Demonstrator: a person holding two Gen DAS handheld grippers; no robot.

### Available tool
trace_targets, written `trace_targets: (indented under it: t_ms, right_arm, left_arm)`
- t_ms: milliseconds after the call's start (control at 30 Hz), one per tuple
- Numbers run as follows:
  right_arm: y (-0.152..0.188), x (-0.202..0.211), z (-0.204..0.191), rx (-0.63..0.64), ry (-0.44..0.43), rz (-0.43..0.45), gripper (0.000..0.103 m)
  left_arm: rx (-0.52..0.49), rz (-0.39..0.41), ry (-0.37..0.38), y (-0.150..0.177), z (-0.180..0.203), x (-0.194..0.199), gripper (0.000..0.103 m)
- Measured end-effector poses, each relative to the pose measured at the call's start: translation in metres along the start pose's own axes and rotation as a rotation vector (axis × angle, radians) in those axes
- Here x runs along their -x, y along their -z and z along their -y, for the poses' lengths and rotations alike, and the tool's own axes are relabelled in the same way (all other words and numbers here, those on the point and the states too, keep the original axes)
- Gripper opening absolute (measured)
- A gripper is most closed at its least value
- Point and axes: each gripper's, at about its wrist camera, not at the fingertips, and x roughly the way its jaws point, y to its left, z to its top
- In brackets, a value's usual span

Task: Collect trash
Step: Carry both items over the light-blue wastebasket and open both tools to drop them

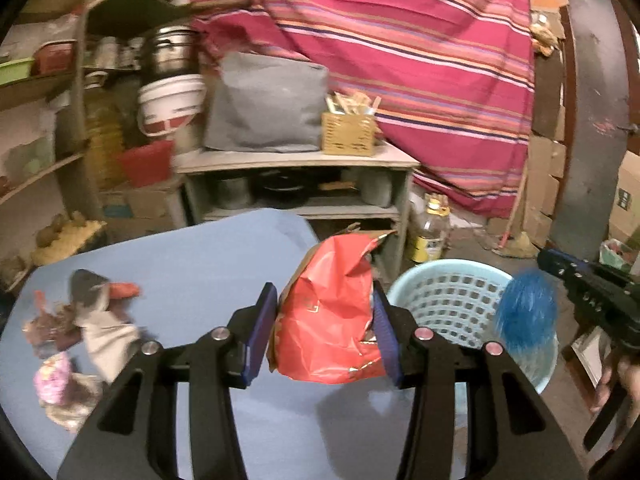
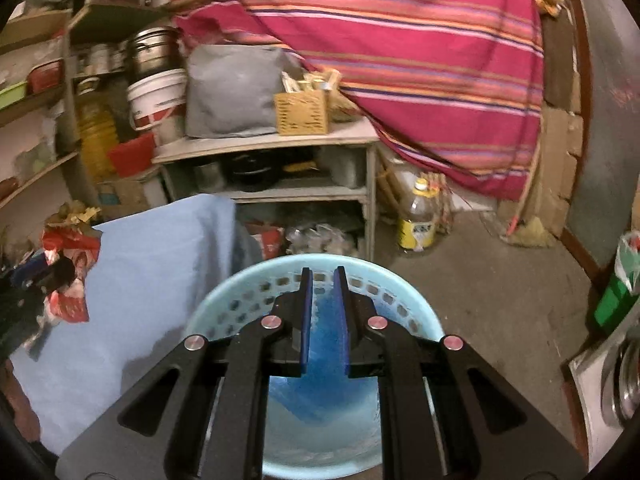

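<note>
A striped red cloth (image 1: 400, 40) hangs across the back of the room, over a grey shelf unit (image 1: 296, 160) that carries a grey bag (image 1: 264, 104) and a small yellow box (image 1: 348, 134) on its top. In front of the shelf unit stands a table under a light blue cover (image 1: 192, 256); its right edge lies just beside a pale blue basket (image 2: 248, 292) standing on the floor. A bottle with a yellow label (image 2: 418, 220) stands on the floor beyond the basket, near the lower hem of the cloth. The left gripper (image 1: 324, 328) is clenched on a crumpled red bag (image 1: 332, 312), both blue pads pressing its sides, and holds it above the cover near the table's right edge, just left of the basket. Near the table's left edge lies a loose heap of trash (image 1: 84, 328): grey and white wrappers, a reddish scrap and a pink crumpled piece, blurred so that finer detail cannot be told. The right gripper (image 2: 324, 312) hangs over the mouth of the basket with its pads drawn close together on a blue plastic scrap (image 2: 324, 344), which trails down from between them into the basket. In the left wrist view the same scrap shows as a blurred blue tuft in front of the basket's right rim, below the right gripper, with part of a hand (image 1: 624, 384) at the handle.
</note>
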Motion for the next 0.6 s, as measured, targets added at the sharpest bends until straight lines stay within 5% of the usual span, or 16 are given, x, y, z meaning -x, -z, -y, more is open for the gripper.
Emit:
trace_targets:
  t_ms: [133,600]
  right_arm:
    - [0.005,-0.011,0.011,-0.012,-0.021,-0.019,0.004]
    - [0.007,-0.015,0.042,-0.085,0.003,-0.016,0.006]
  left_arm:
    - [-0.013,-0.025,0.035,0.001,0.025,-0.025,0.047]
    - [-0.028,-0.105,0.111,0.000,0.070,-0.073,0.047]
